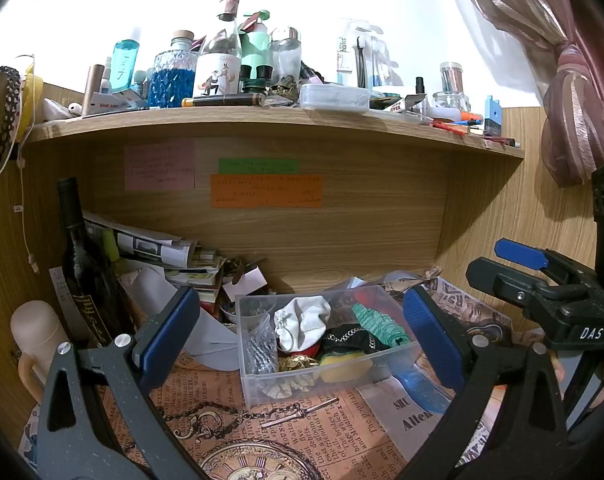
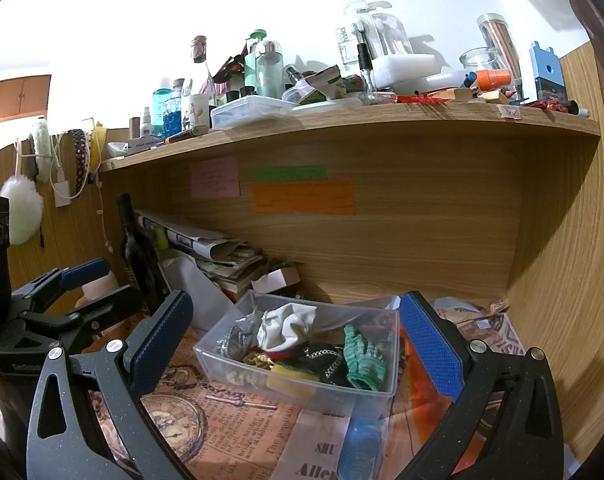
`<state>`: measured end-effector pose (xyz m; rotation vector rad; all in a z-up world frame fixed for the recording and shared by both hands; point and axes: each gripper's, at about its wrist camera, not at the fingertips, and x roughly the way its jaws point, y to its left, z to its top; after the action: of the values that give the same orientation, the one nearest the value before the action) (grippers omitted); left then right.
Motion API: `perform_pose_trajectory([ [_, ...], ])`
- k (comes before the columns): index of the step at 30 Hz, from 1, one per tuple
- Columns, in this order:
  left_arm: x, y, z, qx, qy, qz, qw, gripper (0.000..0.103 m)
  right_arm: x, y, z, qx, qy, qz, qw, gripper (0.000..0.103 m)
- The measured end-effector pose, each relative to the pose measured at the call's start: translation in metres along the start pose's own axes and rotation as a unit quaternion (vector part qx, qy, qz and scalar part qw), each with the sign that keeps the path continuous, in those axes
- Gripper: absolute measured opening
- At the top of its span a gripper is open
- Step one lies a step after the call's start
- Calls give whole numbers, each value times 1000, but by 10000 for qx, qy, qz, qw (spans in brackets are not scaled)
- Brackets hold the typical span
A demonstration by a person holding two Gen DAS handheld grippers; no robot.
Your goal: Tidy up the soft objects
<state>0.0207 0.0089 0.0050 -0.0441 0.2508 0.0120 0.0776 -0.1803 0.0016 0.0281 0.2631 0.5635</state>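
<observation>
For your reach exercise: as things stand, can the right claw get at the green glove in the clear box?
Probably yes. The right claw is open and faces the clear box, which has no lid. The green glove lies on top, uncovered.

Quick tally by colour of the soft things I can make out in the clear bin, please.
White: 1, pouch
Green: 1, striped piece
Black: 1, piece with chain
Yellow: 1, piece
Red: 1, piece under the pouch
Total: 5 in the bin; more may lie hidden beneath.
</observation>
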Motion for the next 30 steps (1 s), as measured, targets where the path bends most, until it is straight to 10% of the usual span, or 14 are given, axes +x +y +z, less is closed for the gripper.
perform_pose_trajectory([
  [30, 3, 1, -1, 16, 81, -161, 9998, 103, 3, 0, -3, 37, 49, -1, 10000, 103],
])
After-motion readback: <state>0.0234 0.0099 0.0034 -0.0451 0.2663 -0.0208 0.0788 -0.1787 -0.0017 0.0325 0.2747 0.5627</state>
